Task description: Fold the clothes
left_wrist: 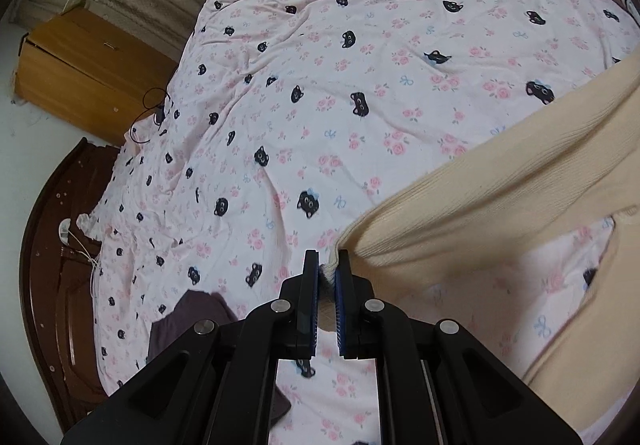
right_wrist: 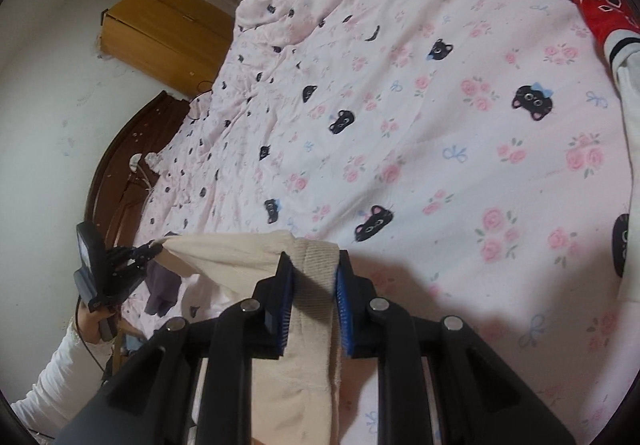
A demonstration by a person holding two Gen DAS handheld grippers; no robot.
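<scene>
Holding the cream sweater [left_wrist: 500, 185] stretched above the bed [left_wrist: 360, 85], the left tool [left_wrist: 328, 269] pinches one corner and the right tool [right_wrist: 312, 269] clamps a ribbed edge. No fold shows yet; laying flat and folding remain, I judge.
</scene>
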